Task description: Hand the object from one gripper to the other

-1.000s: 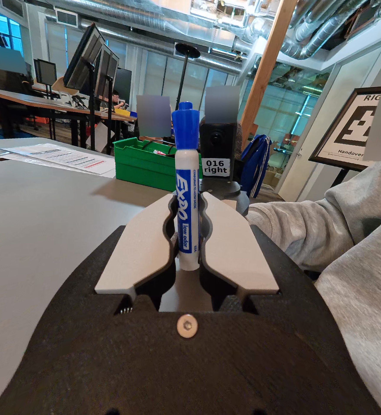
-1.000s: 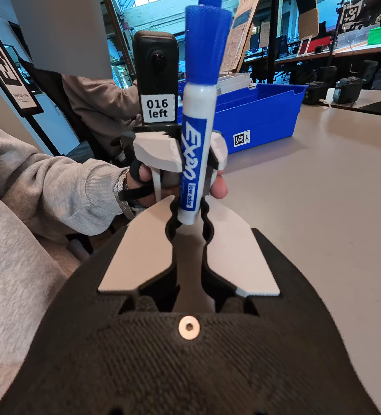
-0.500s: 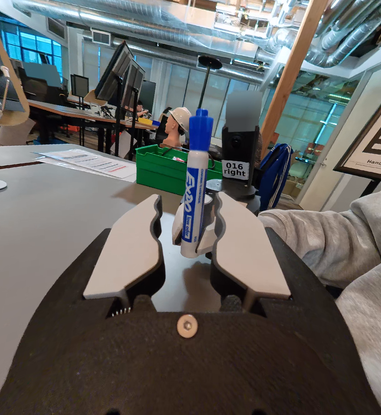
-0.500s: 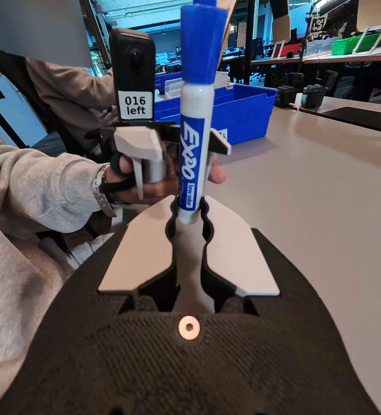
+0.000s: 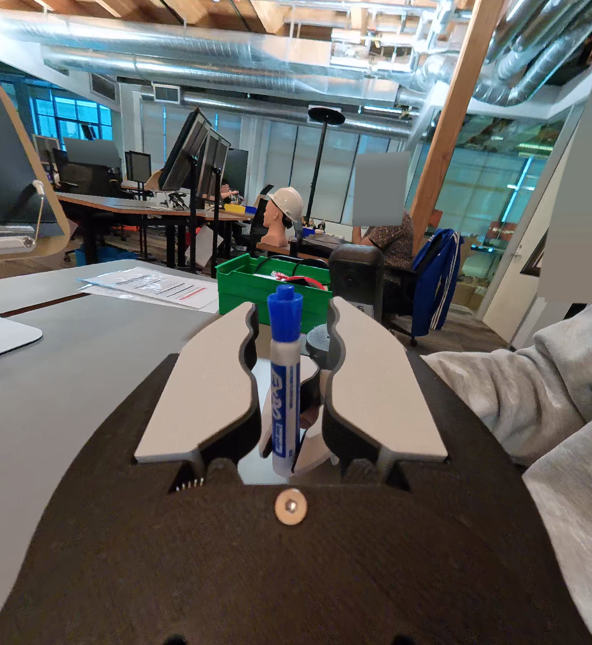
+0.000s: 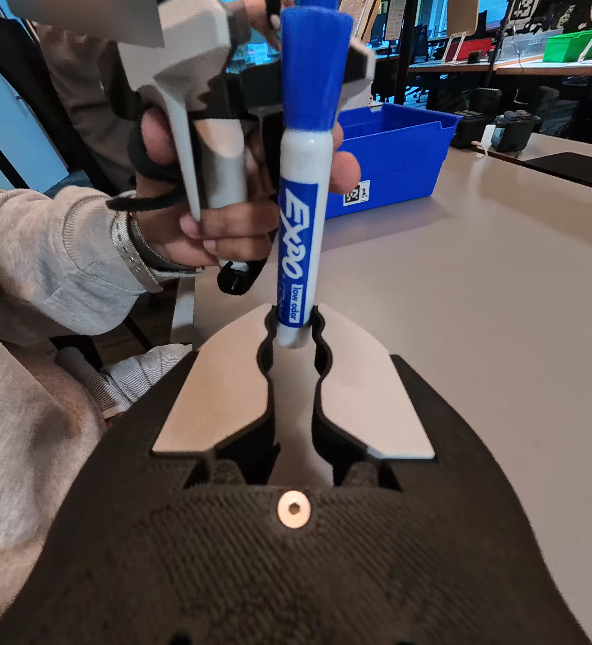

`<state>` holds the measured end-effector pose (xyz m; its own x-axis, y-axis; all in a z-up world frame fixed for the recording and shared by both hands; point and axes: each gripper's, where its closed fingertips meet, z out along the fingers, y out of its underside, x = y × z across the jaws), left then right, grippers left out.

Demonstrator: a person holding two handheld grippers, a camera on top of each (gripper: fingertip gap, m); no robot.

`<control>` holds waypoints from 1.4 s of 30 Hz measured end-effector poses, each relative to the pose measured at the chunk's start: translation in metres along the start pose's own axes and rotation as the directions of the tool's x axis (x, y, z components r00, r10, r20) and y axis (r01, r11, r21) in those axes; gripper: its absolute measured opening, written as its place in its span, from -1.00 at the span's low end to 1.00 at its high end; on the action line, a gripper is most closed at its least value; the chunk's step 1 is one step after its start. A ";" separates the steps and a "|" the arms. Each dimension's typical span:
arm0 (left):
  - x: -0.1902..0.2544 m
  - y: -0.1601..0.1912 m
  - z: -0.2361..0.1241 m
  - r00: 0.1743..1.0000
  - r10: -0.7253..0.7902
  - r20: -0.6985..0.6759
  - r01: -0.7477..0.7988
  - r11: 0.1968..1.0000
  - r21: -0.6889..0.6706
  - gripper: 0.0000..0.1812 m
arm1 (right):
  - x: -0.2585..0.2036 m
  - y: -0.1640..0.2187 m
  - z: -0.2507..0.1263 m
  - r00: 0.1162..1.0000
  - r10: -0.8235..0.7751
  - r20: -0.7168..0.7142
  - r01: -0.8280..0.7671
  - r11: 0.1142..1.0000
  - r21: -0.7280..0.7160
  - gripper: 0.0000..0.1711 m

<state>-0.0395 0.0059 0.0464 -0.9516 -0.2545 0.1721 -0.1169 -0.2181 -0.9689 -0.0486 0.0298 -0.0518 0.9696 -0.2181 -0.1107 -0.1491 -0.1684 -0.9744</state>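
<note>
1. Since a moment ago, your left gripper point(image 5: 292, 314) has let go of the marker point(image 5: 285, 380) and risen above it, so the marker now looks lower between the fingers.
2. Your left gripper is spread wide with nothing in it. The marker stands in the gap but touches neither finger.
3. Your right gripper point(image 6: 293, 316) is squeezed tight on the bottom end of the marker point(image 6: 303, 195). The marker stands straight up, blue cap on top.
4. Only the right wrist view shows that tight hold well. In the left wrist view you see just bits of the right gripper's pale fingers point(image 5: 310, 453) low behind the marker.
5. Only the right wrist view shows your left hand point(image 6: 217, 223) around the left gripper's handle, close behind the marker, and a blue bin point(image 6: 392, 153) on the bench point(image 6: 479, 279).
6. Only the left wrist view shows a green bin point(image 5: 249, 289) and papers point(image 5: 155, 284) on the bench point(image 5: 78, 349), plus your grey sleeve point(image 5: 514, 391) on the right.
</note>
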 end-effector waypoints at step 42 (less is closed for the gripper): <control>-0.012 0.019 0.001 0.998 -0.015 0.058 0.020 0.996 -0.088 -0.79 | 0.010 -0.041 -0.018 0.998 0.002 -0.068 0.016 0.963 0.269 -0.20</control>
<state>-0.0303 0.0037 0.0258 -0.9318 -0.3051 0.1965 -0.1604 -0.1394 -0.9772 -0.0362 0.0167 -0.0096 0.9538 -0.2834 -0.0996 -0.0759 0.0934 -0.9927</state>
